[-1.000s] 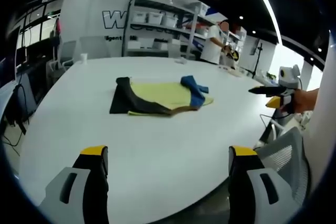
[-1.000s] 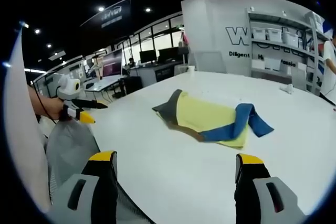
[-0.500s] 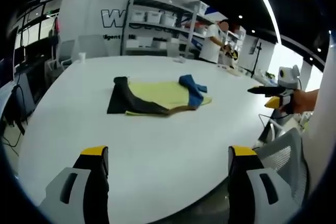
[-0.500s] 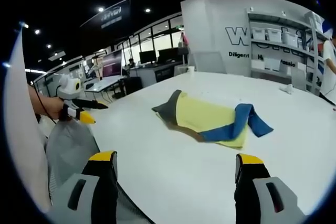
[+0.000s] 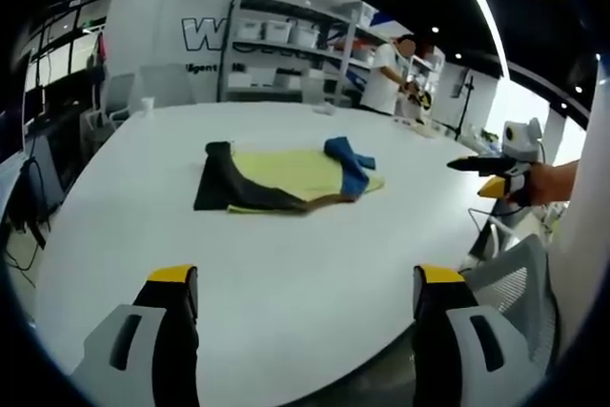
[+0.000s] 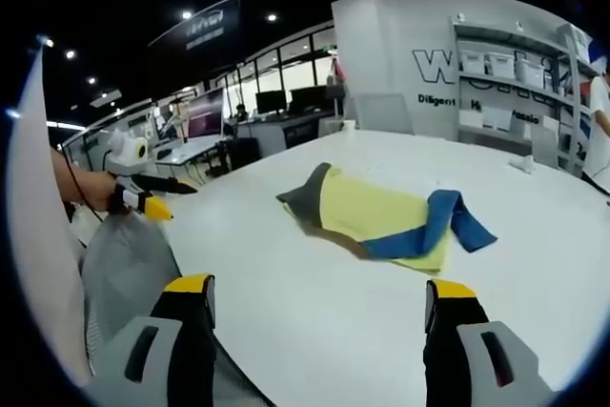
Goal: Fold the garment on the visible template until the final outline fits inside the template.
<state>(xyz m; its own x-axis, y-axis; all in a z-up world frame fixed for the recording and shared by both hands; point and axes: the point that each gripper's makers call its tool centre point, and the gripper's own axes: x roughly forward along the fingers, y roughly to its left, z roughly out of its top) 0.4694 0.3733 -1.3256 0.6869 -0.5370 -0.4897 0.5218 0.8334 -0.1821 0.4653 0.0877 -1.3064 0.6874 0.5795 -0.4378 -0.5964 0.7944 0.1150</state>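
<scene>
Your left claw (image 5: 297, 293) and right claw (image 6: 319, 297) hang spread and empty at the counter's (image 5: 286, 254) near edge. The garment (image 5: 286, 176) lies mid-counter, well apart. It looks soft, light and limp; pinch its blue strip (image 6: 448, 221) or a corner.

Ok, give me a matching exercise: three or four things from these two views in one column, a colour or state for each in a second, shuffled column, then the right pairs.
Things:
1. garment's middle panel
2. garment's sleeve nearest the shelving
3. table
4. left claw

Colour or state:
A. white
B. open, holding nothing
C. yellow
D. blue

Pairs: 1-C, 2-D, 3-A, 4-B
</scene>
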